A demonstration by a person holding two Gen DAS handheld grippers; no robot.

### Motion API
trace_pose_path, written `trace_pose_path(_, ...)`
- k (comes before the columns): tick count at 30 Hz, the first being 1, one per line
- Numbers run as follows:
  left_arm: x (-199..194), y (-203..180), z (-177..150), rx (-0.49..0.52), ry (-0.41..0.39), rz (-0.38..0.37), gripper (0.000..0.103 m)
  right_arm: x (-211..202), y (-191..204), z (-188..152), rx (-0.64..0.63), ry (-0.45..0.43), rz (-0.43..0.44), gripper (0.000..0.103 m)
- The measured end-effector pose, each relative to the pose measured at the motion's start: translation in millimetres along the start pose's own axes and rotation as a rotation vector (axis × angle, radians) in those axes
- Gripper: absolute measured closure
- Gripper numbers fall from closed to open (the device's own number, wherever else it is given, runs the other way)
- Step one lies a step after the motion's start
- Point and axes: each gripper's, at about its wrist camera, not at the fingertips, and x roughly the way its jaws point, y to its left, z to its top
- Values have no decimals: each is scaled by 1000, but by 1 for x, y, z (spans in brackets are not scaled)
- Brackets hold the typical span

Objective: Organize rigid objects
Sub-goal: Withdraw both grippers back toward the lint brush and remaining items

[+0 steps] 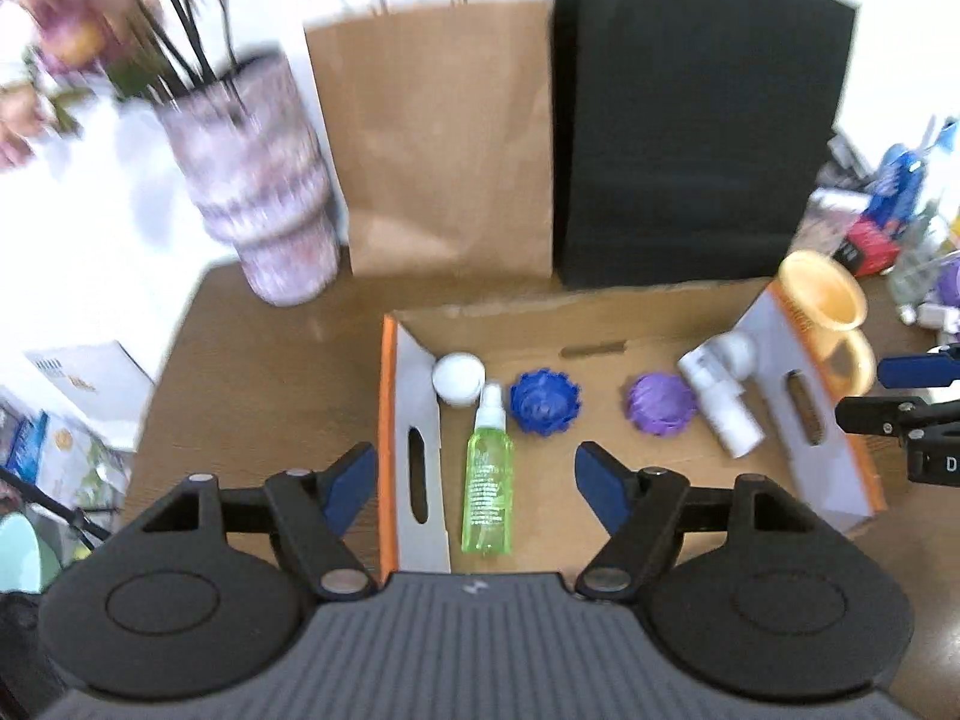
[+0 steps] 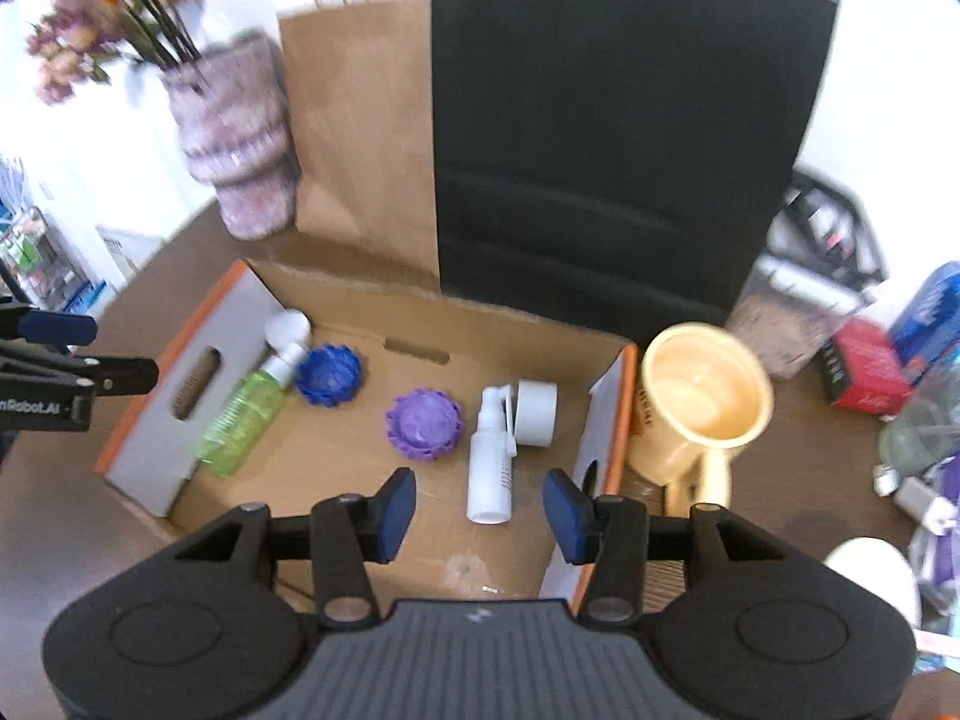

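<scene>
An open cardboard box (image 1: 600, 300) (image 2: 420, 294) lies on the brown table. In it lie a green spray bottle (image 1: 487, 480) (image 2: 243, 420), a small white jar (image 1: 457, 378) (image 2: 288, 327), a blue ridged disc (image 1: 545, 401) (image 2: 329, 373), a purple ridged disc (image 1: 660, 403) (image 2: 423, 423), a white spray bottle (image 1: 729, 414) (image 2: 491, 468) and a white cap (image 2: 536, 411). My left gripper (image 1: 474, 480) is open and empty above the green bottle. My right gripper (image 2: 479, 507) is open and empty above the white spray bottle.
A yellow mug (image 1: 825, 300) (image 2: 702, 402) stands just right of the box. A brown paper bag (image 1: 444, 138) (image 2: 360, 132), a black bag (image 1: 690, 120) (image 2: 618, 132) and a vase of flowers (image 1: 252, 180) (image 2: 234, 132) stand behind. Clutter (image 2: 900, 360) lies at the right.
</scene>
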Motion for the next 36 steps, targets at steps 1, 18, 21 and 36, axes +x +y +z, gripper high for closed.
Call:
trace_pose_path(1,-19,-1,-2,1,-32,2,25,-17,2,-2,-6,-23,-2,52)
trace_pose_path(18,-215,-42,-116,12,-580,34,9,-205,37,-117,-81,-554,-58,12)
trace_pose_path(21,-226,-49,-144,12,-613,40,9,-222,48,-152,-102,-650,-88,12)
trace_pose_path(36,-296,-34,-322,-56,-885,29,0,-263,94,-341,-70,-947,-84,0)
